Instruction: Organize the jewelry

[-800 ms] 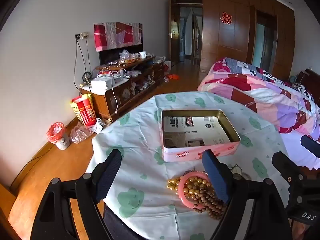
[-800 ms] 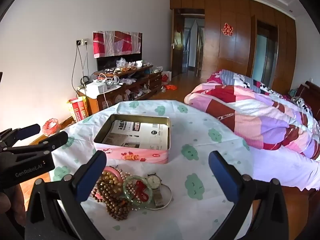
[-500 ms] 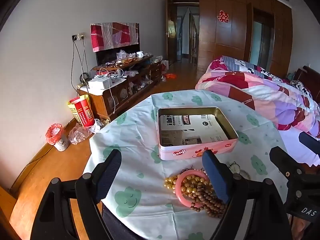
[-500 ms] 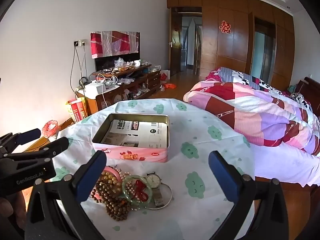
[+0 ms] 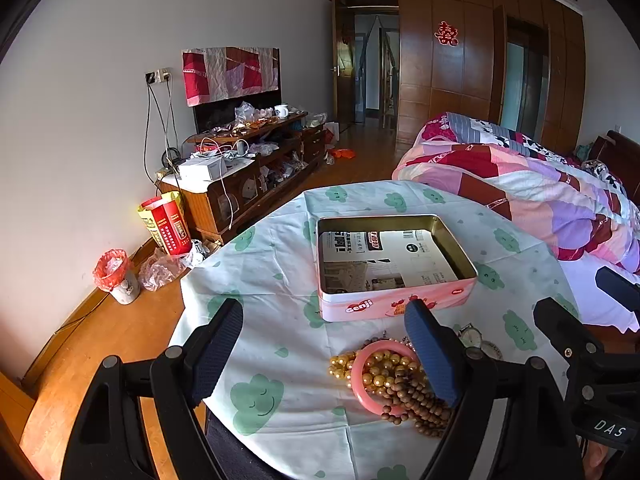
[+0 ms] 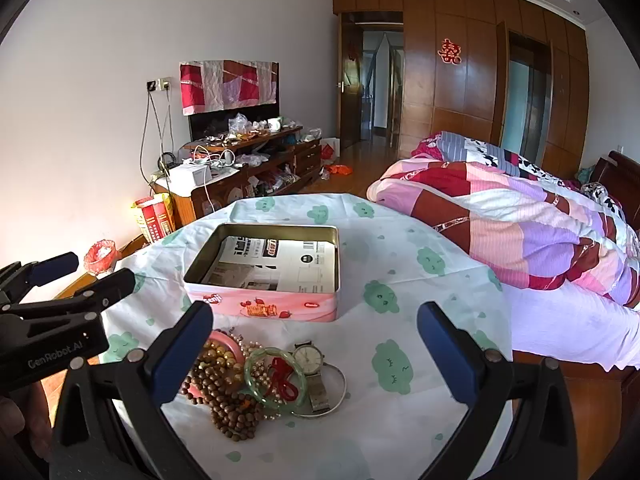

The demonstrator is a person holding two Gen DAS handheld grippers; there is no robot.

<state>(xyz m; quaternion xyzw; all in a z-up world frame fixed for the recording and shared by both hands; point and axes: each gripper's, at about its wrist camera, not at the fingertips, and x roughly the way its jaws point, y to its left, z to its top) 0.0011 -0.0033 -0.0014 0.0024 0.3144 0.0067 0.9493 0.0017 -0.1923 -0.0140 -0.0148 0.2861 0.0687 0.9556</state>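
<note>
Fingers of both grippers stand wide apart with nothing between them. The left gripper (image 5: 324, 354) hovers over the near edge of the round worktop with its pale green cloud-print cloth (image 5: 276, 264), and the right gripper (image 6: 316, 356) hangs just beside it.

Just past the fingers lies the jewelry heap. In the left wrist view the right-hand blue-padded finger (image 5: 434, 356) covers part of it, so only the smooth pink bangle (image 5: 362, 380), the gold bead bracelet (image 5: 340, 366) and the brown wooden bead strand (image 5: 420, 408) can be made out, plus a sliver of a watch face. The right wrist view shows more: the translucent green bangle (image 6: 276, 380) with a red cord knot (image 6: 282, 372) lying on it, the round-faced wristwatch with a metal band (image 6: 310, 360), whose band runs toward the camera, and a thin silver hoop (image 6: 336, 390) around the band. There the pink bangle is mostly hidden behind the left-hand finger. How the strands tangle under each other is unclear.

Beyond the heap, close but apart from it, sits the open pink rectangular tin (image 6: 276, 308), lined with printed paper (image 6: 280, 264). Its long axis runs across the right wrist view, long side facing the jewelry.

Farther off, the bed with a patchwork quilt (image 6: 520, 216) is cut off at the right, and a cluttered wooden TV cabinet (image 5: 248, 168) stands against the wall.
</note>
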